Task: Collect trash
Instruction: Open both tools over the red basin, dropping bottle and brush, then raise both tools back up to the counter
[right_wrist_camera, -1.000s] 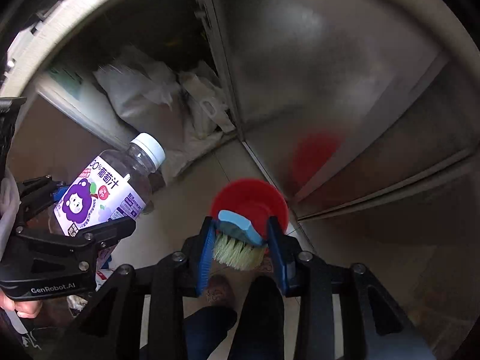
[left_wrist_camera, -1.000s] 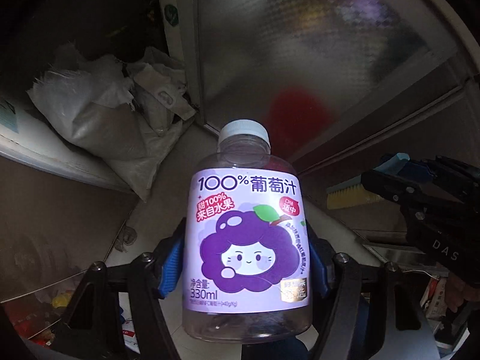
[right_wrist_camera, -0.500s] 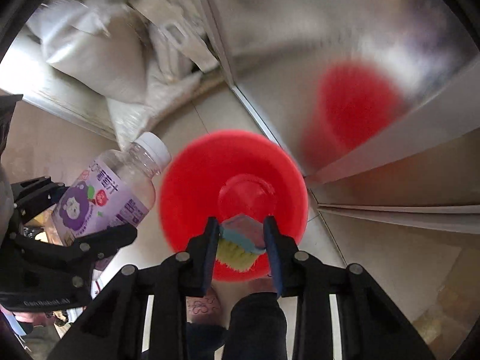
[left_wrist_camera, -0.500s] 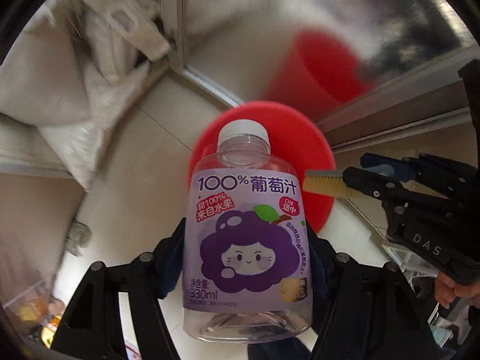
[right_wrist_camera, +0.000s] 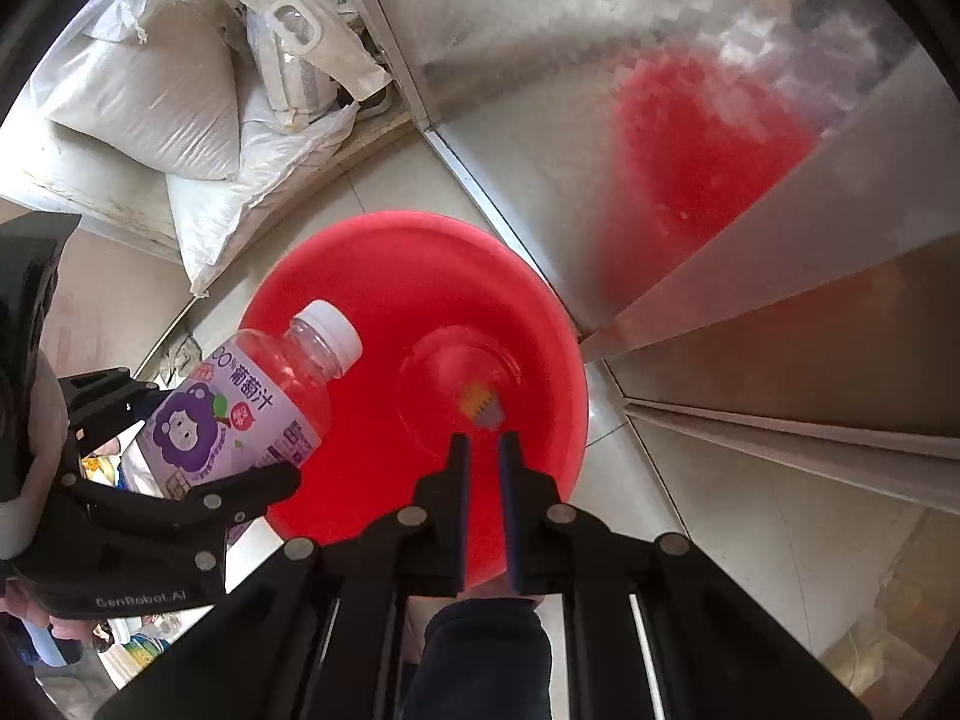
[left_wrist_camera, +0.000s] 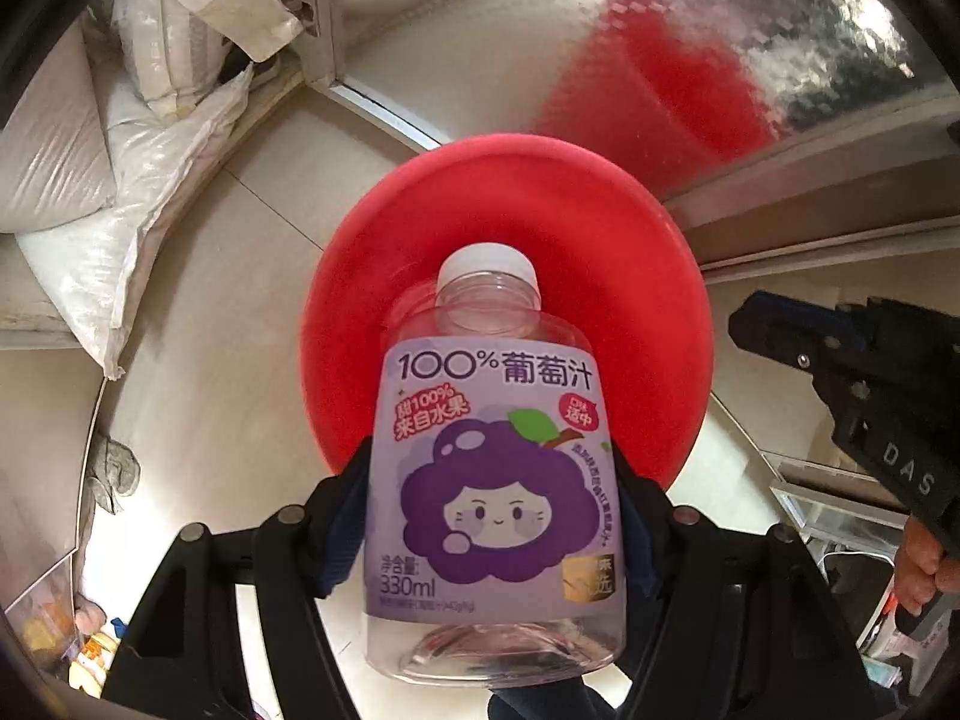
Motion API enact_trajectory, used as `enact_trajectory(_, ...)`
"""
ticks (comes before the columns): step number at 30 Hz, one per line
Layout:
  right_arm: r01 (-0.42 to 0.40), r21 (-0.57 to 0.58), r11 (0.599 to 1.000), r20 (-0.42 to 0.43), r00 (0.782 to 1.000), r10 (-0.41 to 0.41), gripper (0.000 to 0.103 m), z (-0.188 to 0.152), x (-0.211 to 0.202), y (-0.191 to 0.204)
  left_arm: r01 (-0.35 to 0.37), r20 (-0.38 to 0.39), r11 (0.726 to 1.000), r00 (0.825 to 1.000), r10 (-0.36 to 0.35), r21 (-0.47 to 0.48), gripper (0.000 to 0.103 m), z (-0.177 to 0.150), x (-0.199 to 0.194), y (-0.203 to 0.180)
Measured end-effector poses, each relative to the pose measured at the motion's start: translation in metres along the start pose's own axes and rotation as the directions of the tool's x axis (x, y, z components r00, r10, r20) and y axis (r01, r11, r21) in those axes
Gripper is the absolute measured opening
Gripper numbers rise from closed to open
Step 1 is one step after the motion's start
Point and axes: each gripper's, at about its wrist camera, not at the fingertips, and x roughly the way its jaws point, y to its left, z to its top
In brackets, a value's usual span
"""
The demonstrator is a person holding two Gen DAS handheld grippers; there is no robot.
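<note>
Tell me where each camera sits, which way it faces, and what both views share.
Left wrist: sits on the left gripper, looking steeply down along its jaws, which clamp the grape juice bottle over the red basin; a hand holds the right gripper at the right edge.
Right wrist: sits on the right gripper, looking straight down into the basin, where a small brush lies blurred; jaws have just been closing, nothing between them; a dark trouser leg shows below.
Shared: basin, bottle, white sacks.
</note>
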Motion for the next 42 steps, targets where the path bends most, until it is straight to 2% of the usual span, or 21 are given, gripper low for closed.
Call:
enact_trajectory(5, 0.003, -0.005, 1.000, 0.005, 1.000, -0.003, 0.008, -0.003, -0.001, 0.001, -0.002, 0.020, 1.000, 1.000, 0.002, 0.018, 0.069, 0.004, 0.000, 0.006)
enact_trajectory(8, 0.005, -0.002, 1.000, 0.003, 1.000, -0.005, 0.008, -0.003, 0.003, 0.001, 0.030, 0.018, 0.999, 0.999, -0.031, 0.026, 0.078, 0.004, 0.000, 0.008)
enact_trajectory(12, 0.012, 0.009, 1.000, -0.005, 1.000, -0.012, 0.008, -0.005, 0.001, 0.001, -0.005, 0.029, 0.998, 1.000, 0.003, 0.055, 0.083, 0.001, -0.002, 0.005)
enact_trajectory(19, 0.013, -0.014, 1.000, 0.009, 1.000, -0.013, 0.008, -0.009, -0.029, 0.016, -0.027, 0.053, 0.998, 0.998, 0.024, 0.062, 0.083, -0.012, -0.048, 0.008)
enact_trajectory(24, -0.004, -0.034, 0.999, 0.040, 0.999, 0.006, 0.008, -0.007, -0.077, 0.041, -0.086, 0.108, 0.995, 0.991, 0.080, 0.048, 0.083, -0.028, -0.111, 0.010)
enact_trajectory(27, 0.004, -0.049, 0.999, 0.067, 0.998, 0.000, 0.008, -0.006, -0.118, 0.057, -0.127, 0.152, 0.992, 0.981, 0.122, 0.025, 0.083, -0.038, -0.162, 0.009)
enact_trajectory(30, 0.011, -0.047, 0.999, 0.100, 0.995, -0.007, 0.008, -0.007, -0.167, 0.072, -0.161, 0.202, 0.987, 0.967, 0.156, 0.007, 0.083, -0.048, -0.219, 0.002)
enact_trajectory(35, 0.028, -0.062, 0.998, 0.171, 0.985, -0.017, 0.008, -0.011, -0.253, 0.094, -0.169, 0.271, 0.984, 0.946, 0.177, -0.051, 0.083, -0.066, -0.315, -0.011)
enact_trajectory(38, 0.054, -0.076, 0.996, 0.218, 0.975, -0.036, 0.009, -0.013, -0.303, 0.107, -0.186, 0.323, 0.979, 0.924, 0.203, -0.083, 0.083, -0.078, -0.373, -0.019)
enact_trajectory(39, 0.066, -0.082, 0.994, 0.234, 0.971, -0.045, 0.012, -0.014, -0.319, 0.110, -0.189, 0.336, 0.977, 0.918, 0.211, -0.096, 0.084, -0.083, -0.389, -0.023)
enact_trajectory(41, 0.090, -0.095, 0.991, 0.277, 0.959, -0.060, 0.031, -0.015, -0.352, 0.119, -0.201, 0.365, 0.973, 0.902, 0.230, -0.117, 0.085, -0.089, -0.422, -0.033)
enact_trajectory(42, 0.108, -0.098, 0.989, 0.305, 0.950, -0.074, 0.046, -0.016, -0.369, 0.123, -0.210, 0.378, 0.969, 0.893, 0.243, -0.128, 0.085, -0.092, -0.437, -0.037)
